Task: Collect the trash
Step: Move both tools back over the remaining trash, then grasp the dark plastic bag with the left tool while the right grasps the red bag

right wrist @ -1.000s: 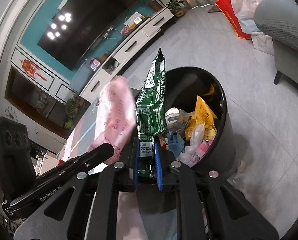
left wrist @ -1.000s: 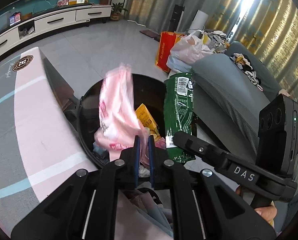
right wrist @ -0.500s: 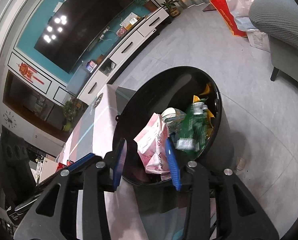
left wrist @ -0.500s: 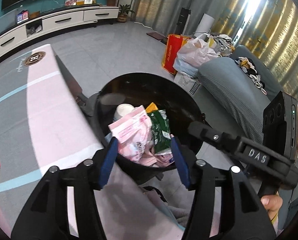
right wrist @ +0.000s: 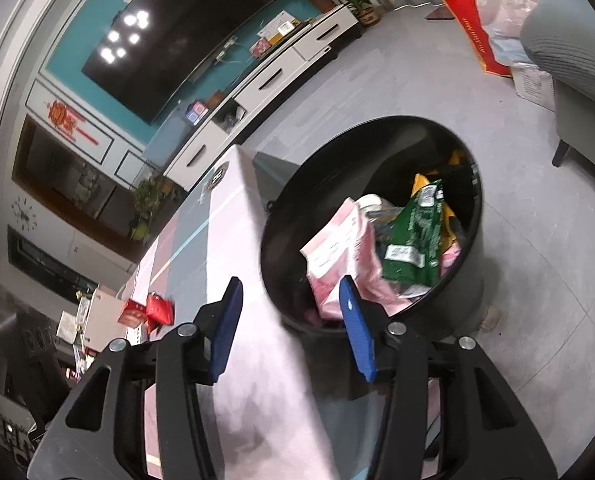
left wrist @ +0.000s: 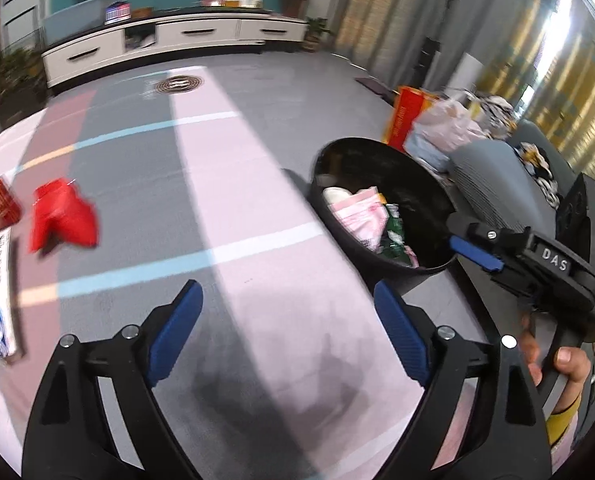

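Both sets of jaws have just been opening and stand empty. The pink wrapper (right wrist: 347,252) and green packet (right wrist: 415,240) lie inside the black bin (right wrist: 471,288), beyond the right gripper (right wrist: 291,312). The left gripper (left wrist: 287,308) is over the surface (left wrist: 217,208).

A home living room.
A large dark wall-mounted television (right wrist: 185,36) hangs above a long white low cabinet (right wrist: 265,84), potted plants (right wrist: 363,2) stand beside that cabinet, and a grey fabric sofa (left wrist: 493,184) faces it.

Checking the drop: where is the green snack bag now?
In the right wrist view the green snack bag lies inside the black bin, just right of the pink packet, free of both grippers.
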`<state>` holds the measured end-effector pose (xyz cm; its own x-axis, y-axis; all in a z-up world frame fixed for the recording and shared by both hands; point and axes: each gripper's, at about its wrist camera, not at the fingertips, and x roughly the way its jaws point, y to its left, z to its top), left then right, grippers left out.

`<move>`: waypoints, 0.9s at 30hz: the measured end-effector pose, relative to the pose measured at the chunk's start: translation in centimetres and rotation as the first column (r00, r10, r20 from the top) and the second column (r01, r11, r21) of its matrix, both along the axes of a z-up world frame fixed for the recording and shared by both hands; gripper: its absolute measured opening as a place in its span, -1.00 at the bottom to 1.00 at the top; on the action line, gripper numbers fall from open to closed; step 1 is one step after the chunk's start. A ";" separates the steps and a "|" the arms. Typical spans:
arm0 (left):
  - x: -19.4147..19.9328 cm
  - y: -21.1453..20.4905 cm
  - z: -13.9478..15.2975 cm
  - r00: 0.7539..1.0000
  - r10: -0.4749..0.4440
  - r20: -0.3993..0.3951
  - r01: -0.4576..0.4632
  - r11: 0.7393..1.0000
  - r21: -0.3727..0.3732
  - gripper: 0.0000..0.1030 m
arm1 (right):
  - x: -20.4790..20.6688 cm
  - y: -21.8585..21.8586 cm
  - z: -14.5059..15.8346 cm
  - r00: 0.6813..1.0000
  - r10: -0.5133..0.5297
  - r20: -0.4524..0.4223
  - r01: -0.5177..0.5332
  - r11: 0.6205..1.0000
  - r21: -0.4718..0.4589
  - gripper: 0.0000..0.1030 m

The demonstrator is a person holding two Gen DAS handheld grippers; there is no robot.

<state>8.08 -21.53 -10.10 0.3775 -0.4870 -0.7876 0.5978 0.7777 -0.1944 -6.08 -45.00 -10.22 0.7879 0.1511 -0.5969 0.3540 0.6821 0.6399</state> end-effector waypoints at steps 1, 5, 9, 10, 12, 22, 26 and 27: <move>0.0 0.9 0.0 1.000 0.019 -0.003 -0.019 1.000 0.002 0.71 | 0.1 0.4 0.2 1.000 0.010 -0.002 -0.010 1.000 -0.005 0.03; 0.0 4.7 0.2 0.995 0.099 -0.010 -0.099 0.995 -0.010 0.71 | 0.8 2.3 0.9 0.998 0.054 -0.012 -0.054 0.998 -0.026 0.07; -0.3 8.7 0.7 0.985 0.174 0.009 -0.174 0.984 -0.033 0.71 | 1.5 4.1 1.5 0.995 0.096 -0.025 -0.098 0.993 -0.059 0.09; -0.5 9.6 0.9 0.981 0.195 0.023 -0.194 0.981 -0.030 0.71 | 1.7 4.7 1.7 0.993 0.112 -0.029 -0.114 0.991 -0.070 0.09; -0.7 11.9 1.2 0.969 0.242 0.049 -0.241 0.970 -0.031 0.73 | 2.1 5.8 1.9 0.989 0.141 -0.038 -0.144 0.985 -0.091 0.10; 0.0 23.9 -0.1 0.864 0.503 -0.005 -0.502 0.862 -0.065 0.79 | 4.8 13.1 1.9 0.936 0.333 -0.118 -0.350 0.916 -0.195 0.12; 0.0 27.6 -0.4 0.816 0.577 -0.030 -0.577 0.811 -0.102 0.79 | 6.3 16.0 1.8 0.908 0.393 -0.146 -0.417 0.884 -0.212 0.12; 0.0 28.4 -0.5 0.806 0.591 -0.035 -0.590 0.799 -0.112 0.79 | 6.5 16.6 1.7 0.903 0.403 -0.150 -0.427 0.879 -0.213 0.12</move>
<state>8.04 6.87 -10.57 0.6221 -0.2540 -0.7406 0.0303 0.9530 -0.3014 0.43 -28.35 -8.49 0.6195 0.2972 -0.7265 0.0580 0.9057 0.4199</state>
